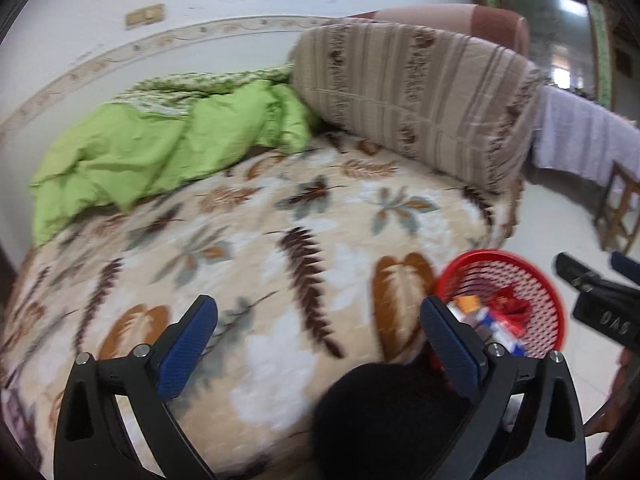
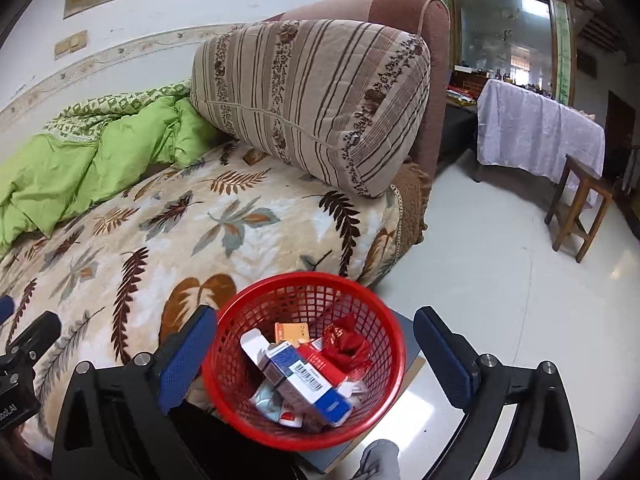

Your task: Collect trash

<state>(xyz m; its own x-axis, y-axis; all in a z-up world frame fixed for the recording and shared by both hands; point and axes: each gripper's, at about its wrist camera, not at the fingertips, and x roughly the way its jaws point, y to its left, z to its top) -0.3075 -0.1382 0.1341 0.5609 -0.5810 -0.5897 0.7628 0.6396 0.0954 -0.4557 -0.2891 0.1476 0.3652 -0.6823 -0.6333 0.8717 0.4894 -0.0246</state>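
A red mesh basket [image 2: 308, 288] stands beside the bed's near corner. It holds several pieces of trash: a blue and white carton [image 2: 308, 380], an orange box [image 2: 290, 332] and a crumpled red wrapper [image 2: 346, 344]. My right gripper [image 2: 316, 352] is open and empty, its jaws either side of the basket above it. My left gripper [image 1: 320, 344] is open and empty over the leaf-patterned bedspread [image 1: 248, 240]. The basket also shows in the left wrist view [image 1: 532, 280], to the right of the left gripper. The right gripper's body appears there too [image 1: 600, 300].
A green quilt [image 1: 160, 148] and a striped cushion [image 1: 416, 100] lie at the bed's far side. A wooden stool [image 2: 580, 208] and a table under a white cloth [image 2: 536, 132] stand on the tiled floor to the right.
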